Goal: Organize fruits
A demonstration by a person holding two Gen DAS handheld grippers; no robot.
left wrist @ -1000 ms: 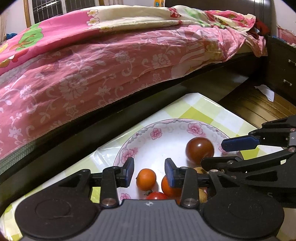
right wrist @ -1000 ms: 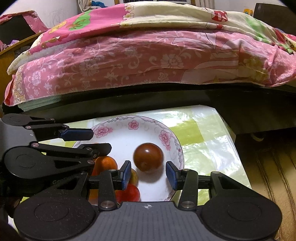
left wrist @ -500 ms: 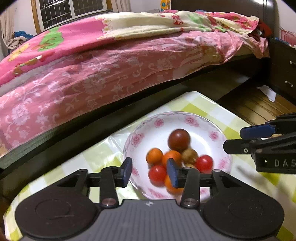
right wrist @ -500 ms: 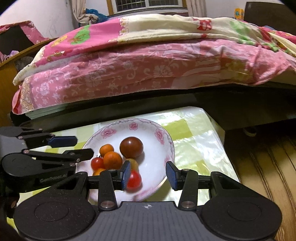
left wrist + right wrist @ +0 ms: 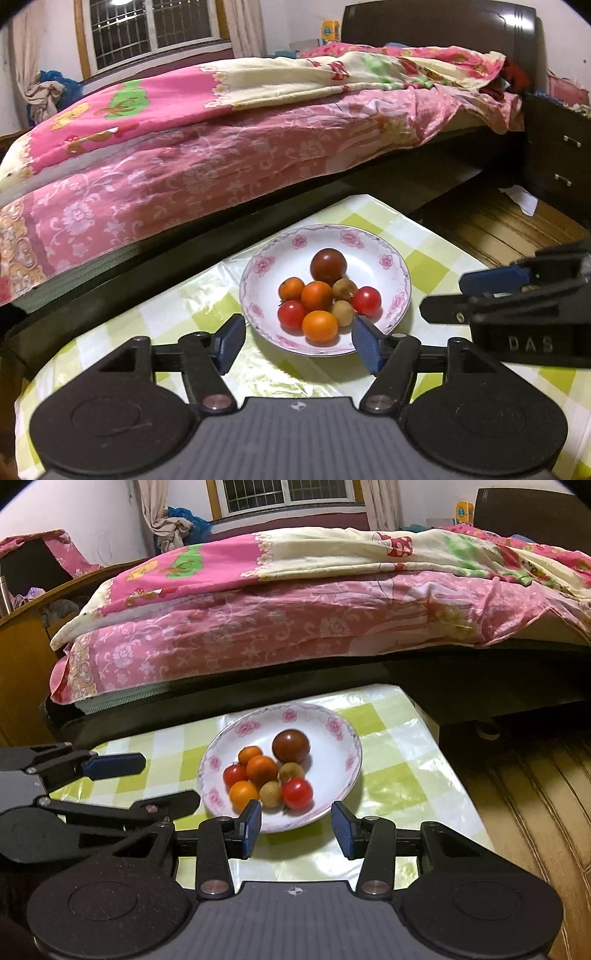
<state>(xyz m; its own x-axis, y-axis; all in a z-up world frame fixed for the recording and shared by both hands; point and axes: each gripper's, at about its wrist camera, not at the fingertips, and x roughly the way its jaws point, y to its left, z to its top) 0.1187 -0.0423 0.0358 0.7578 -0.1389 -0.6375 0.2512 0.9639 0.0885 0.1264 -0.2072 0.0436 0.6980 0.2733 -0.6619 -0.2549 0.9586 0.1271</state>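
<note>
Reading "DAS": raised lettering on right claw (image 5: 476,293)

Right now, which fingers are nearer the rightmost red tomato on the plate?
Right. The right gripper sits just short of that tomato; the left gripper is toward the plate's other side.

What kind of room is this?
Most likely a bedroom in a home. A big bed with pink flowered bedding fills the back, a curtained window sits behind it, and a plate of fruit rests on a small checked table.
</note>
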